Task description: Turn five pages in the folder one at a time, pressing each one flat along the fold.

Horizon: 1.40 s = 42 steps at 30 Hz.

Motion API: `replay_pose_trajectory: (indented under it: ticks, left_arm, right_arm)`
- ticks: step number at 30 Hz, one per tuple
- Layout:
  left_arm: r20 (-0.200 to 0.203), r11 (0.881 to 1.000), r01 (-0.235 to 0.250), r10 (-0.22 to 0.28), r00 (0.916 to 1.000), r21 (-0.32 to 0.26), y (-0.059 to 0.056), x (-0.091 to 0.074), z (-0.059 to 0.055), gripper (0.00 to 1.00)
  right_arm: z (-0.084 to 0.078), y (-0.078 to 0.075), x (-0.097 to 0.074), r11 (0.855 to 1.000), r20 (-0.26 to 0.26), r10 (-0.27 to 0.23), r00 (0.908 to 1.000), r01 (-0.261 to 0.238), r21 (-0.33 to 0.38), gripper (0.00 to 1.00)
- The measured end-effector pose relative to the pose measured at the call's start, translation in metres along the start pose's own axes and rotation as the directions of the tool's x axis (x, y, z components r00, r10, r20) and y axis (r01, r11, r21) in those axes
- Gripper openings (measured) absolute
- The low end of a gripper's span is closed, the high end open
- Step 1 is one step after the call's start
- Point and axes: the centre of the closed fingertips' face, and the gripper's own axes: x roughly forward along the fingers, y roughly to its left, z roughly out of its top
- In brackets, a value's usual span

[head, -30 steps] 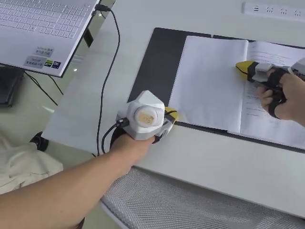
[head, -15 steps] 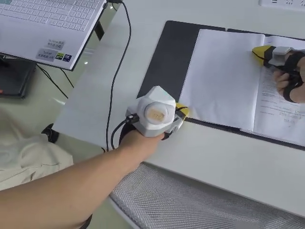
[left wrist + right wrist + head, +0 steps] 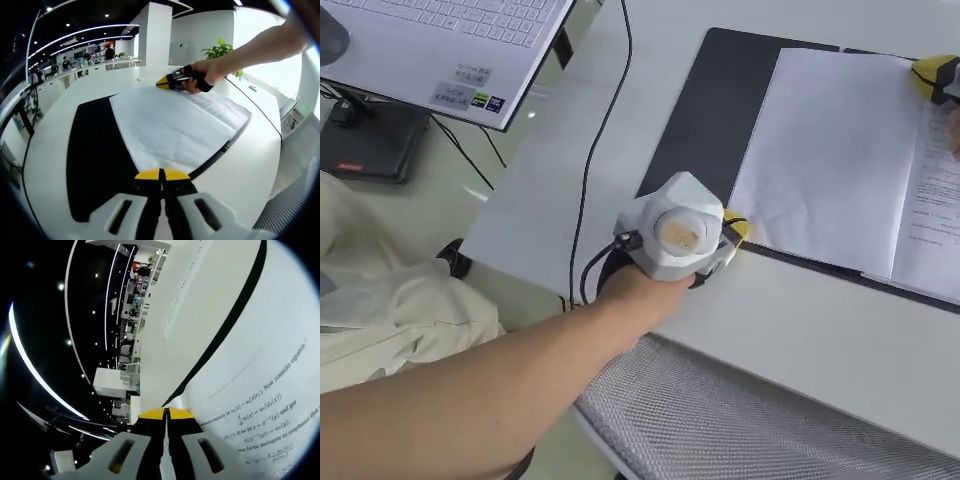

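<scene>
The black folder (image 3: 705, 110) lies open on the white table, a blank white page (image 3: 830, 150) on its left half and a printed page (image 3: 935, 210) on the right. My left gripper (image 3: 735, 228) is shut, its yellow tips at the blank page's near-left corner (image 3: 161, 165). In the left gripper view the black cover (image 3: 92, 150) spreads to the left of the jaws. My right gripper (image 3: 930, 74) is shut and rests on the fold near the folder's far end; it is also seen across the page (image 3: 169, 81). Its own tips (image 3: 166, 413) press the printed page (image 3: 250, 390).
A white laptop (image 3: 450, 40) sits at the far left on a stand, with a black cable (image 3: 595, 150) trailing along the table's left edge. A grey mesh chair (image 3: 740, 430) is below the table's near edge. A power strip (image 3: 175, 300) lies beyond the folder.
The head camera swung left. My right gripper slid along the fold toward the folder's far end. The left gripper stayed at the page's near-left corner.
</scene>
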Motion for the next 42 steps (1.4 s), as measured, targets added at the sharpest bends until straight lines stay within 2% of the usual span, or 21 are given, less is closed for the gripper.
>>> replay_pose_trajectory:
  ticks: [8,13,18,20,22,26,28,30,31,34,36,37,38,40,42]
  left_arm:
    - [0.000,1.000,-0.001,0.001,1.0000,-0.002,0.000,-0.001,0.000,0.00]
    - [-0.001,1.000,-0.001,0.001,1.0000,0.002,-0.001,-0.001,0.001,0.00]
    - [-0.002,1.000,0.000,0.000,1.0000,0.008,-0.001,-0.001,0.001,0.00]
    - [-0.003,1.000,0.000,0.000,1.0000,0.010,-0.001,-0.001,0.001,0.00]
    - [-0.003,1.000,-0.001,0.001,1.0000,0.012,-0.001,-0.001,0.001,0.00]
    - [-0.008,1.000,-0.002,0.002,1.0000,0.021,-0.002,-0.001,0.001,0.00]
    - [-0.007,1.000,-0.001,0.001,1.0000,0.022,-0.001,-0.001,0.000,0.00]
    - [-0.006,1.000,-0.001,0.001,1.0000,0.025,-0.001,-0.001,0.000,0.00]
    - [-0.007,1.000,-0.001,0.001,1.0000,0.026,-0.001,-0.001,0.000,0.00]
    - [-0.007,1.000,-0.001,0.001,1.0000,0.025,-0.001,-0.001,0.000,0.00]
    - [-0.009,1.000,-0.001,0.001,1.0000,0.027,-0.001,-0.001,0.001,0.00]
    - [-0.008,1.000,-0.001,0.001,1.0000,0.029,-0.001,-0.001,0.001,0.00]
    - [-0.008,1.000,0.000,0.000,1.0000,0.031,-0.001,-0.001,0.001,0.00]
    - [-0.009,0.999,0.002,-0.001,1.0000,0.034,-0.001,-0.001,0.001,0.00]
    - [-0.009,0.999,0.003,-0.003,1.0000,0.038,-0.001,-0.001,0.001,0.00]
  right_arm:
    - [0.004,-0.002,0.003,1.000,-0.014,-0.003,0.9999,0.002,-0.021,0.00]
    - [-0.005,-0.004,-0.003,0.999,-0.057,-0.007,0.9984,0.005,-0.036,0.00]
    - [-0.020,-0.006,-0.014,0.999,-0.117,-0.007,0.9932,0.002,-0.047,0.00]
    - [-0.030,-0.007,-0.020,0.999,-0.154,-0.003,0.9880,-0.003,-0.043,0.00]
    - [-0.035,-0.008,-0.025,0.999,-0.172,-0.003,0.9850,-0.005,-0.049,0.00]
    - [-0.060,-0.001,-0.043,0.999,-0.199,0.007,0.9801,-0.016,-0.045,0.00]
    - [-0.066,0.000,-0.049,0.999,-0.206,0.012,0.9785,-0.019,-0.032,0.00]
    - [-0.068,-0.004,-0.053,0.999,-0.227,0.009,0.9738,-0.017,-0.033,0.00]
    - [-0.074,-0.005,-0.056,0.999,-0.249,0.008,0.9683,-0.020,-0.044,0.00]
    - [-0.077,-0.009,-0.061,0.999,-0.263,0.019,0.9647,-0.026,-0.021,0.00]
    - [-0.086,-0.006,-0.072,0.999,-0.266,0.019,0.9639,-0.026,-0.025,0.00]
    - [-0.090,-0.007,-0.075,1.000,-0.275,0.016,0.9613,-0.022,-0.017,0.00]
    - [-0.101,-0.009,-0.081,0.999,-0.321,0.010,0.9471,-0.022,-0.033,0.00]
    - [-0.109,-0.014,-0.086,0.998,-0.349,0.003,0.9371,-0.022,-0.052,0.00]
    - [-0.112,-0.019,-0.091,0.999,-0.343,-0.001,0.9392,-0.017,-0.049,0.00]
